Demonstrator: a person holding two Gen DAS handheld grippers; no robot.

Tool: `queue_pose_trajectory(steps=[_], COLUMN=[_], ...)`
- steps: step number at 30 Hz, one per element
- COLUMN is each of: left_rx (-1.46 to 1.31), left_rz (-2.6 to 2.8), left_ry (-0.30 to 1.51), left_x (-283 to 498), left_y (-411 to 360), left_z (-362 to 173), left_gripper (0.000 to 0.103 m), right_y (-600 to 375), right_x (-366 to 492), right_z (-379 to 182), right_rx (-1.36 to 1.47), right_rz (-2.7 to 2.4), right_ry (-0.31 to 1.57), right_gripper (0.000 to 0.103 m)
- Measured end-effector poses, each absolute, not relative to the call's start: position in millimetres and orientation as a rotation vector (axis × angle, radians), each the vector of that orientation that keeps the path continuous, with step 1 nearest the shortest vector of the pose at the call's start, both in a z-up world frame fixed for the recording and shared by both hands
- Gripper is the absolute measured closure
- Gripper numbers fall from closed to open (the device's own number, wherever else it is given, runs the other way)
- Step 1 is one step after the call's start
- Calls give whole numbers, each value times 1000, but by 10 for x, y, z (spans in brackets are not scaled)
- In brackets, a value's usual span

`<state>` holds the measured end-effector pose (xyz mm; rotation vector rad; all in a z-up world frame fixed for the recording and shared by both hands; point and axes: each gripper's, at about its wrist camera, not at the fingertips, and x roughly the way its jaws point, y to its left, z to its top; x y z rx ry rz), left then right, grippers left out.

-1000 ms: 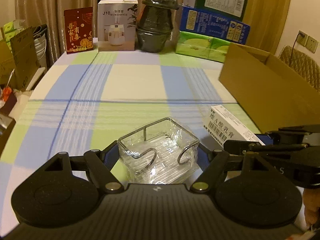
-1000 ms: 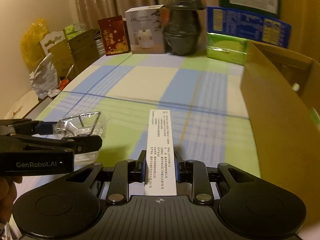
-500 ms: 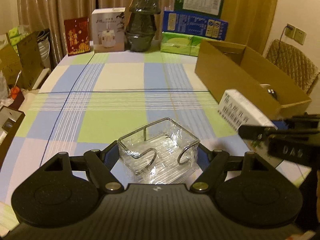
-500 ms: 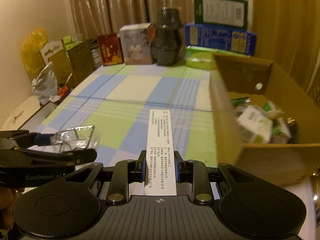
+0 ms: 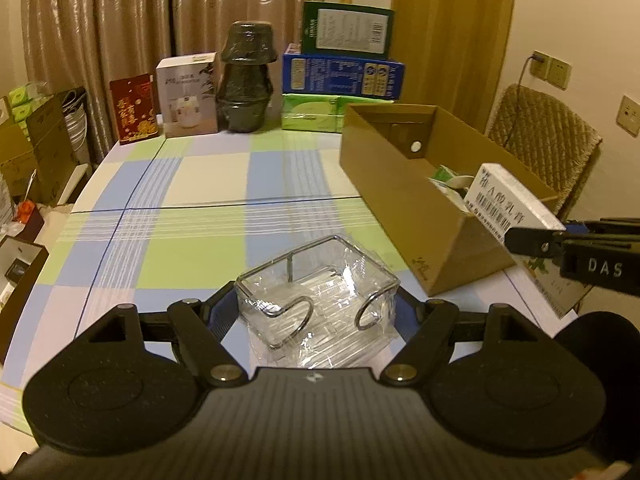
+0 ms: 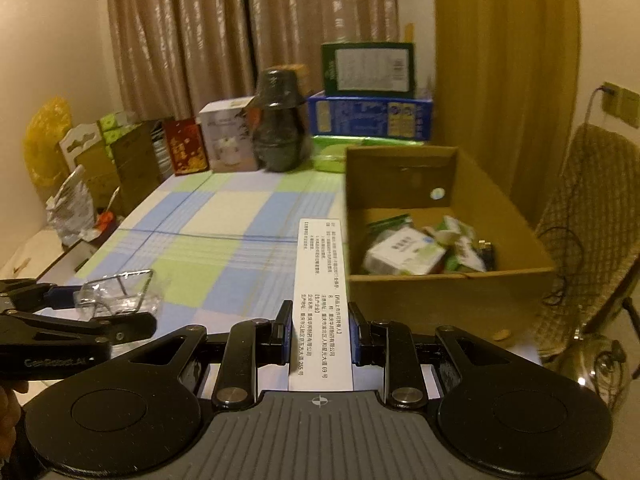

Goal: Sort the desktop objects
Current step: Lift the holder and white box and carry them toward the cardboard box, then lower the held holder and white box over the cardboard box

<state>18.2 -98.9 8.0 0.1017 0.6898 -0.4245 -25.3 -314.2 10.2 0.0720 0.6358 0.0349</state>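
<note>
My left gripper (image 5: 316,316) is shut on a clear plastic-wrapped wire-frame holder (image 5: 316,308), held above the checked tablecloth (image 5: 208,184). The same holder (image 6: 116,294) shows at the left of the right wrist view. My right gripper (image 6: 318,328) is shut on a long white medicine box (image 6: 320,280) with printed text. That white box (image 5: 508,200) hangs over the near right corner of the open cardboard box (image 5: 400,184). The cardboard box (image 6: 472,280) holds several small packets.
A dark wrapped pot stack (image 5: 246,80), a white appliance box (image 5: 188,96), a red packet (image 5: 134,108) and stacked blue, green boxes (image 5: 342,76) line the table's far edge. A woven chair (image 5: 544,136) stands right. Cartons and bags (image 6: 80,168) crowd the left side.
Both grippers have risen and pulled back from the table with their loads. The white box now hangs over the cardboard box's near right corner, and the box's inside has come into view.
</note>
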Motion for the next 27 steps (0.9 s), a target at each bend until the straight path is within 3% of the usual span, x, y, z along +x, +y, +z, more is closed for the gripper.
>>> queue_pose_trajectory(steps=[27], left_rx=[181], left_rz=[-595], left_ry=[669], left_x=[-19], left_y=[-1804], left_z=[193], left_gripper=[30], right_y=[-4117], right_x=[-654], right_z=[305], right_rx=[119], right_rz=[-133], right_ry=[576], right_gripper=[80])
